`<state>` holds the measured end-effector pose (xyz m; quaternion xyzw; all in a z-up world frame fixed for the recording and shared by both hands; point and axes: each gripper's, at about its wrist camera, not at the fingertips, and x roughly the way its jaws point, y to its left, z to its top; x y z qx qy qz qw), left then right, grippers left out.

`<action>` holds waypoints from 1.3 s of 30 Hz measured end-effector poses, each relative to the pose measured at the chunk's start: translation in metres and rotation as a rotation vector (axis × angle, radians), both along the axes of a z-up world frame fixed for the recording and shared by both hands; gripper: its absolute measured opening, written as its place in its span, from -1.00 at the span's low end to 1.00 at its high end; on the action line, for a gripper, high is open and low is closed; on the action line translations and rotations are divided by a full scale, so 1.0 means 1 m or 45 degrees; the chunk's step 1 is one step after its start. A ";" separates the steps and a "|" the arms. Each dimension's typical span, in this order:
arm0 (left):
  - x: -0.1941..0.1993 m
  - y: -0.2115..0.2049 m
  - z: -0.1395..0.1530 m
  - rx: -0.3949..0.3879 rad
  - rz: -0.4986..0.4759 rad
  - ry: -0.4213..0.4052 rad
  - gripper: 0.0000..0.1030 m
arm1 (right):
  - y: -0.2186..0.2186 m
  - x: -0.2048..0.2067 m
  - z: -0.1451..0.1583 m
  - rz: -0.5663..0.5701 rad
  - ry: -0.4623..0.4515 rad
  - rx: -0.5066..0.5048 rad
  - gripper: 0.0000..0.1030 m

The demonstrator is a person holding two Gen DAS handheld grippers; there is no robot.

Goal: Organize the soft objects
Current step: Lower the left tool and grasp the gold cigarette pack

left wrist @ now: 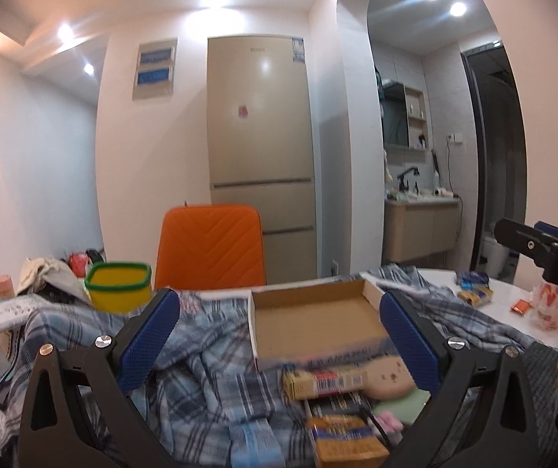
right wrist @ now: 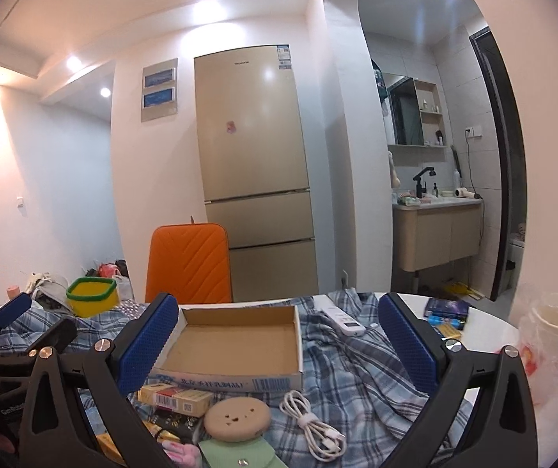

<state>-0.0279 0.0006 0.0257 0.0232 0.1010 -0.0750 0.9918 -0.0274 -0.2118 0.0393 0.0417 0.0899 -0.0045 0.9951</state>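
A blue plaid cloth (left wrist: 201,382) (right wrist: 360,370) lies rumpled over the table. An open cardboard box (left wrist: 314,318) (right wrist: 236,345) sits on it, empty. In front of the box lie a round tan soft pad (right wrist: 236,418) (left wrist: 390,380), a green felt pouch (right wrist: 236,454), a pink soft item (right wrist: 181,450) and small yellow cartons (left wrist: 323,382) (right wrist: 175,396). My left gripper (left wrist: 279,335) is open and empty above the cloth. My right gripper (right wrist: 279,339) is open and empty, its fingers either side of the box.
A yellow bin with green rim (left wrist: 119,286) (right wrist: 91,296) stands at the left. A white cable (right wrist: 314,425) and a white remote (right wrist: 339,318) lie on the cloth. An orange chair back (left wrist: 208,249) is behind the table. A plastic cup in a bag (right wrist: 551,335) stands at the right.
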 end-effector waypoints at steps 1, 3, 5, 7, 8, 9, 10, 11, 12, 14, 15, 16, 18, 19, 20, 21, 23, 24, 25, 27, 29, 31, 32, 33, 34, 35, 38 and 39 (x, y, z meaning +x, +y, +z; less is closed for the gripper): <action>-0.003 -0.001 0.000 0.007 -0.006 0.025 0.87 | 0.000 -0.002 0.000 0.001 0.011 -0.008 1.00; -0.006 -0.005 -0.003 0.021 -0.025 0.101 0.76 | 0.002 -0.007 0.001 0.018 0.033 -0.028 1.00; -0.009 -0.008 -0.007 0.014 -0.041 0.175 0.76 | 0.005 -0.012 0.001 0.039 0.052 -0.041 1.00; -0.011 -0.009 -0.012 -0.008 -0.055 0.240 0.76 | 0.005 -0.015 -0.001 0.055 0.063 -0.041 1.00; -0.012 -0.011 -0.016 -0.018 -0.055 0.277 0.73 | 0.005 -0.017 -0.003 0.067 0.070 -0.033 1.00; -0.013 -0.012 -0.020 -0.026 -0.048 0.305 0.70 | 0.005 -0.019 -0.005 0.075 0.078 -0.027 1.00; -0.014 -0.013 -0.024 -0.034 -0.040 0.334 0.64 | 0.005 -0.019 -0.007 0.079 0.083 -0.023 1.00; -0.014 -0.015 -0.028 -0.038 -0.037 0.364 0.60 | 0.006 -0.020 -0.010 0.080 0.091 -0.020 1.00; -0.015 -0.018 -0.032 -0.034 -0.033 0.389 0.57 | 0.006 -0.019 -0.013 0.078 0.100 -0.022 1.00; -0.015 -0.022 -0.038 -0.024 -0.039 0.432 0.49 | 0.008 -0.018 -0.018 0.070 0.116 -0.040 1.00; -0.013 -0.025 -0.042 -0.021 -0.051 0.455 0.46 | 0.009 -0.017 -0.022 0.065 0.126 -0.054 1.00; -0.011 -0.026 -0.046 -0.026 -0.065 0.494 0.43 | 0.009 -0.015 -0.022 0.067 0.133 -0.061 1.00; -0.005 -0.027 -0.052 -0.025 -0.065 0.551 0.43 | 0.009 -0.013 -0.026 0.079 0.156 -0.068 1.00; -0.003 -0.027 -0.054 -0.021 -0.068 0.573 0.43 | 0.009 -0.012 -0.028 0.086 0.167 -0.071 1.00; 0.001 -0.028 -0.057 -0.016 -0.077 0.607 0.43 | 0.010 -0.012 -0.028 0.092 0.175 -0.073 1.00; 0.003 -0.029 -0.059 -0.013 -0.086 0.629 0.43 | 0.010 -0.011 -0.029 0.100 0.187 -0.075 1.00; 0.008 -0.031 -0.065 -0.005 -0.108 0.676 0.43 | 0.010 -0.010 -0.032 0.111 0.203 -0.080 1.00; 0.009 -0.032 -0.067 0.001 -0.114 0.694 0.43 | 0.010 -0.010 -0.033 0.115 0.208 -0.080 1.00; 0.011 -0.034 -0.069 0.009 -0.113 0.714 0.43 | 0.010 -0.009 -0.035 0.117 0.218 -0.080 1.00; 0.016 -0.036 -0.075 0.021 -0.127 0.756 0.30 | 0.010 -0.007 -0.039 0.129 0.236 -0.074 1.00; 0.020 -0.037 -0.079 0.026 -0.121 0.790 0.20 | 0.008 -0.004 -0.044 0.137 0.256 -0.065 1.00; 0.022 -0.035 -0.081 0.019 -0.121 0.812 0.06 | 0.008 0.001 -0.049 0.133 0.290 -0.072 1.00; 0.023 -0.035 -0.083 0.019 -0.127 0.826 0.05 | 0.007 0.002 -0.050 0.139 0.299 -0.067 1.00; 0.023 -0.035 -0.084 0.019 -0.133 0.832 0.05 | 0.006 0.004 -0.052 0.152 0.310 -0.056 1.00; 0.023 -0.035 -0.085 0.020 -0.135 0.834 0.03 | 0.007 0.005 -0.053 0.160 0.318 -0.053 1.00; 0.023 -0.036 -0.085 0.023 -0.137 0.832 0.02 | 0.007 0.007 -0.053 0.166 0.326 -0.053 1.00; 0.021 -0.036 -0.084 0.021 -0.137 0.810 0.01 | 0.009 0.010 -0.056 0.192 0.351 -0.055 1.00; 0.019 -0.034 -0.082 0.015 -0.134 0.793 0.00 | 0.010 0.012 -0.057 0.217 0.362 -0.041 1.00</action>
